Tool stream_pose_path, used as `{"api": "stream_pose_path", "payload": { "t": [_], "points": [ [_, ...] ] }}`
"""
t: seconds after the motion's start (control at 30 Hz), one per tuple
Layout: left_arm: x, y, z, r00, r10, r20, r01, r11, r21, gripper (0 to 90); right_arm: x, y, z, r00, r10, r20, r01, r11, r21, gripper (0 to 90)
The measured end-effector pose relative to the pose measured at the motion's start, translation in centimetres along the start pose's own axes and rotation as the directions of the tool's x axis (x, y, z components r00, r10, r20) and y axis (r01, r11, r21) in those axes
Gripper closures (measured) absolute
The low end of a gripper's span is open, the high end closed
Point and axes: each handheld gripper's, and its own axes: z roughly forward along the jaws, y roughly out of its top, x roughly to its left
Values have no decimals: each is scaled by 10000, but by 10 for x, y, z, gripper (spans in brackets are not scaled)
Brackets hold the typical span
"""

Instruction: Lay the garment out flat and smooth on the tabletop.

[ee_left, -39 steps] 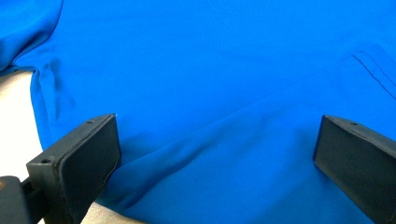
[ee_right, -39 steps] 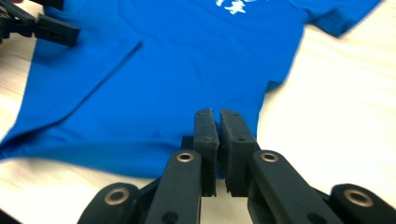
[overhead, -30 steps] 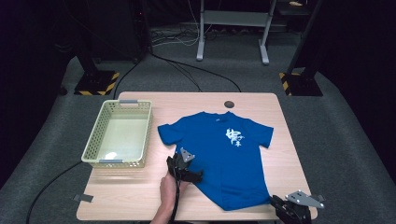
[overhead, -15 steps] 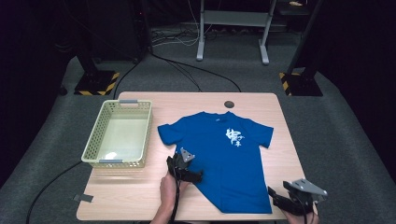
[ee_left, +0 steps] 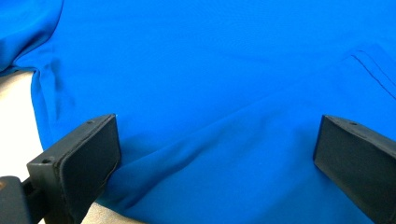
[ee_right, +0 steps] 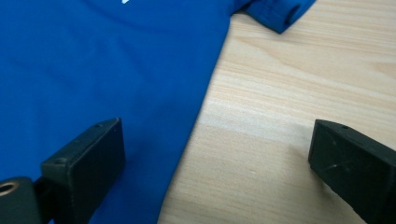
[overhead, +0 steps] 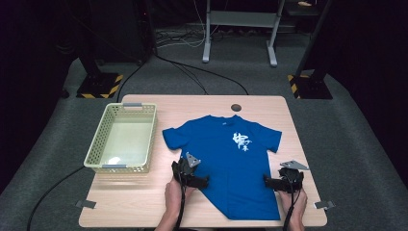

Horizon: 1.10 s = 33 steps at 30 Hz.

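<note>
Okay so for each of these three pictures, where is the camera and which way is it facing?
High view: above the near table edge, facing forward and down; both forearms, left gripper, right gripper.
Left gripper view: rides that gripper, facing the shirt; wide jaws.
Right gripper view: rides that gripper, facing the shirt's side edge; jaws just opened wide.
Shared: the blue shirt.
</note>
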Motion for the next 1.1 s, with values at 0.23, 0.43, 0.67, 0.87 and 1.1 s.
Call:
{"api": "stream_pose_path", "payload": {
  "t": [0.23,0.43,0.67,0.87,1.1],
  "points": [
    [0,-1,-1,10000,45,37,-45,10000,-22,3,1,1,2,9998,-211,-2,211,9997,114,17],
    [-1,5,-12,9996,-276,77,280,9980,-569,17,1,1,2,9997,-238,-39,238,9996,116,18],
    [-36,35,-12,9935,19,1139,96,9949,-1004,56,1,1,2,9996,-285,-86,286,9995,100,23],
    [-62,42,18,9885,255,1489,-211,9993,-310,172,1,1,2,9994,-324,-119,325,9994,77,31],
    [-67,37,23,9922,480,1149,-467,9988,-143,456,1,1,2,9994,-320,-126,320,9995,63,34]
  ]
}}
